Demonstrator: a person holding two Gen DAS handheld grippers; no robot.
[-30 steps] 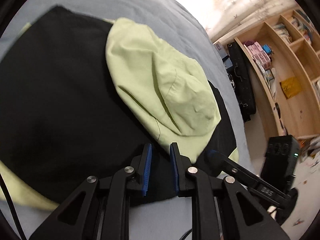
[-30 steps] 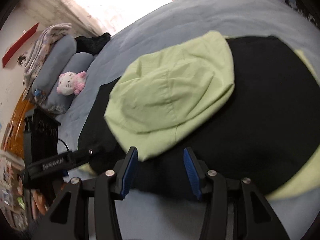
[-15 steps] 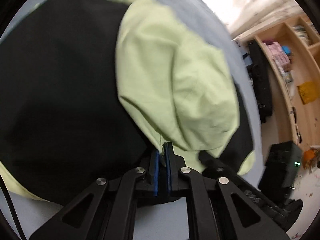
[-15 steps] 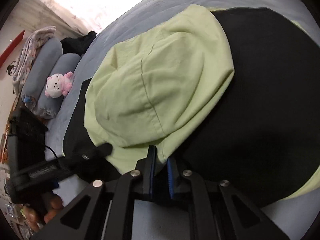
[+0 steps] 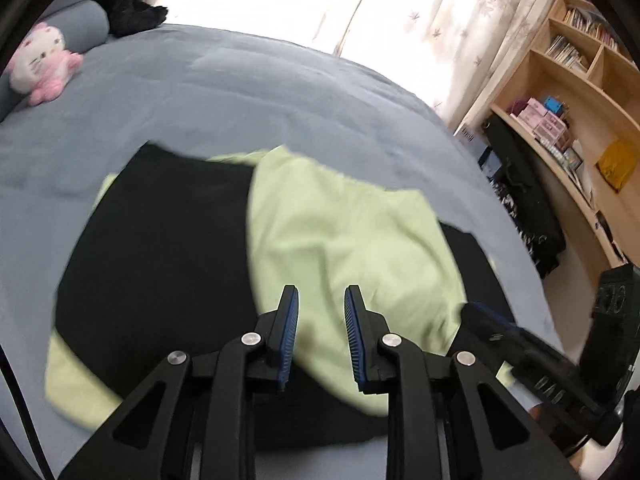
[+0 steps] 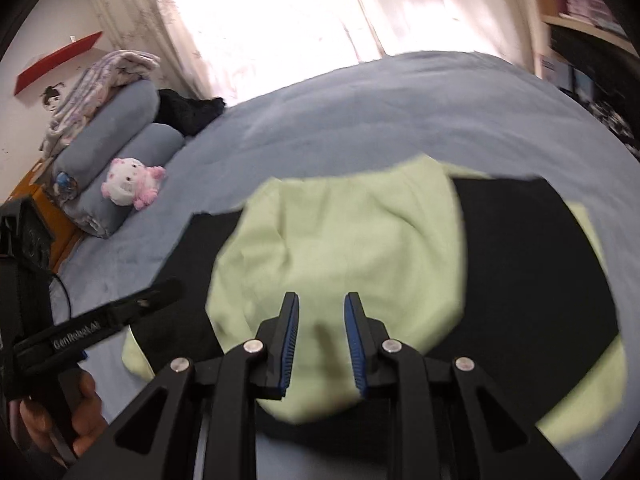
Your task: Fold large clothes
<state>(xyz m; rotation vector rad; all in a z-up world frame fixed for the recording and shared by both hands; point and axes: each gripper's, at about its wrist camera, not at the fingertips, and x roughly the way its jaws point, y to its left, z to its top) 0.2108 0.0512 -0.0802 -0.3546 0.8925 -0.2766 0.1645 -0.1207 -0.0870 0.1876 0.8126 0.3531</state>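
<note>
Bedding of grey-blue point(image 5: 280, 92) carries the garment, a black hoodie point(image 5: 160, 248) with pale green trim, lying flat near the front edge; its green hood point(image 5: 352, 248) is flopped over the black body. Both wrist views look down over it from the same side.

From the left wrist, the left gripper point(image 5: 321, 336) hangs above the hood's near edge, its blue-padded jaws parted and widening, with only air between them and the cloth lying below. To its right the right gripper's black arm point(image 5: 520, 344) pokes in, and past the bed stands a wooden bookshelf point(image 5: 580, 92) with boxes and books, which this view shows far more fully.

From the right wrist, the right gripper point(image 6: 321, 340) sits over the same hood point(image 6: 352, 248), jaws likewise apart and spreading, clamping nothing. Only here do the person's hand point(image 6: 84, 408) on the left gripper's handle, the two grey bolsters point(image 6: 120, 128), the folded blanket point(image 6: 100, 80) on top and a red wall shelf point(image 6: 56, 60) appear. A pink and white plush toy point(image 6: 130, 186) shows in both views.
</note>
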